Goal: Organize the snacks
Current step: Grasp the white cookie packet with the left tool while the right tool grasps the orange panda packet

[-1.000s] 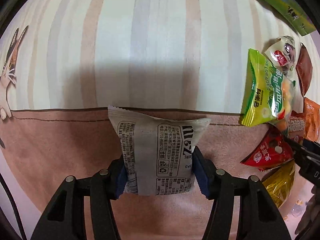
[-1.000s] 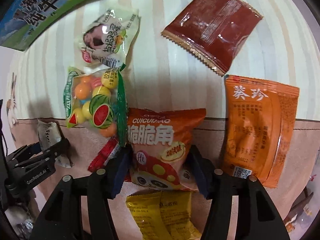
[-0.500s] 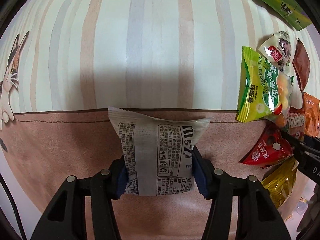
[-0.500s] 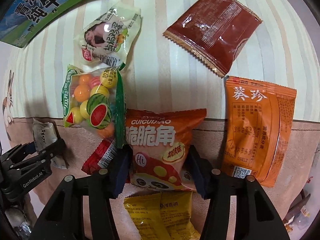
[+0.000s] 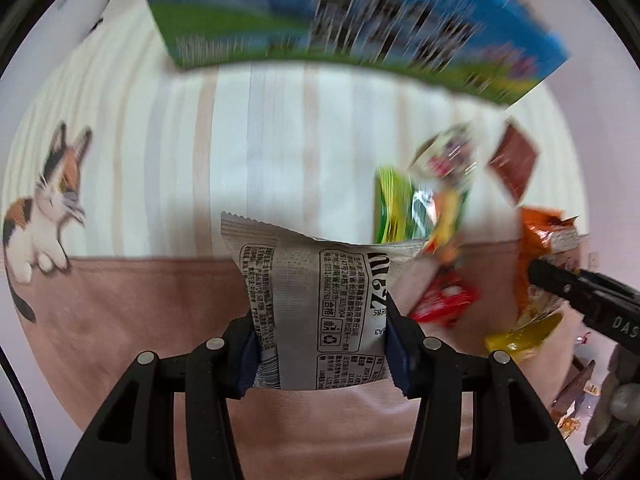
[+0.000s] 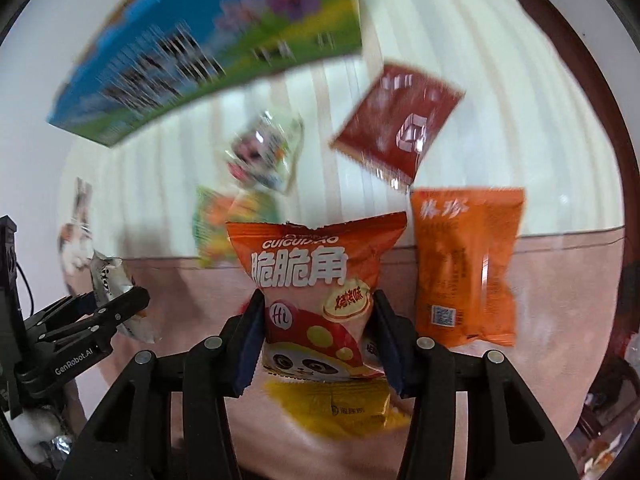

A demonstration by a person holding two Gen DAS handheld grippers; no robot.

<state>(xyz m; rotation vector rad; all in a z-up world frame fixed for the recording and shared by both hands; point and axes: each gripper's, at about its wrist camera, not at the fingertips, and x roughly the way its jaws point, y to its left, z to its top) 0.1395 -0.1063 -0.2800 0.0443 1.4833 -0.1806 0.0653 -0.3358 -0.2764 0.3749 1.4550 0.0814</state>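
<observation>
A: What is in my left hand-held gripper (image 5: pixel 320 354)?

B: A grey packet (image 5: pixel 320 308), pinched at its lower half as the jaws have just been closing, above the tabletop (image 5: pixel 152 320).

A: And my right hand-held gripper (image 6: pixel 318 344)?

B: It has just been closing too, clamped on the orange bag (image 6: pixel 316 280), over a yellow packet (image 6: pixel 340 412) and just beside another orange sachet (image 6: pixel 466 264).

1. Grey-white snack pack (image 5: pixel 320 312), printed back showing, upright, lifted clear of the striped cloth, pinched at both side edges.
2. Orange panda-print chip bag (image 6: pixel 316 292), upright, likewise raised, clamped at its lower sides.
3. Lying flat on the cloth: yellow packet (image 6: pixel 340 412) nearest, orange sachet (image 6: pixel 466 264) at right, dark red sachet (image 6: pixel 396 124) farther off.
4. Green candy bag (image 6: pixel 216 228) and pale pouch (image 6: pixel 266 152), blurred, at far left.
</observation>
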